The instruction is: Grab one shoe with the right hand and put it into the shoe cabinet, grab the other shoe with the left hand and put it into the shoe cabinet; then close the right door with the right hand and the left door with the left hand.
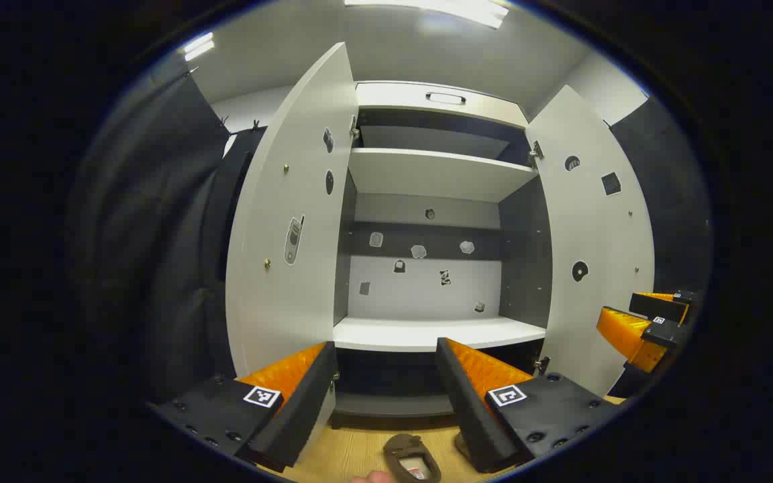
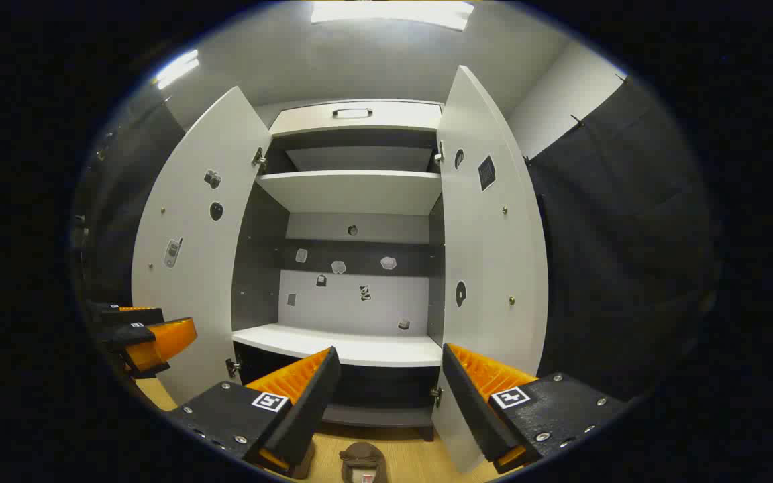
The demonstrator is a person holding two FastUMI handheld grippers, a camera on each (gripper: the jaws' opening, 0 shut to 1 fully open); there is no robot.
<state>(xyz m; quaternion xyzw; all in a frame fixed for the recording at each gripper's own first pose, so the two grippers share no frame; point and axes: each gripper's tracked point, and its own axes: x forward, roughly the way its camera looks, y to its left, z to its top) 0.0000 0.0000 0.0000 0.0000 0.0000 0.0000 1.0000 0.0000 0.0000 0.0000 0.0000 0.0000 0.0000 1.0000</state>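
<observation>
Left gripper view: left gripper point(image 1: 386, 386) jaws apart, empty, facing the open shoe cabinet point(image 1: 427, 332); a shoe point(image 1: 412, 457) lies on the floor below.

Right gripper view: right gripper point(image 2: 386, 396) likewise apart, above a shoe point(image 2: 363, 463). First grab not yet begun; the right must descend.

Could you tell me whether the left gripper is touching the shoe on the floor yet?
Apart: in the left gripper view, the open left gripper sits above the shoe.
</observation>
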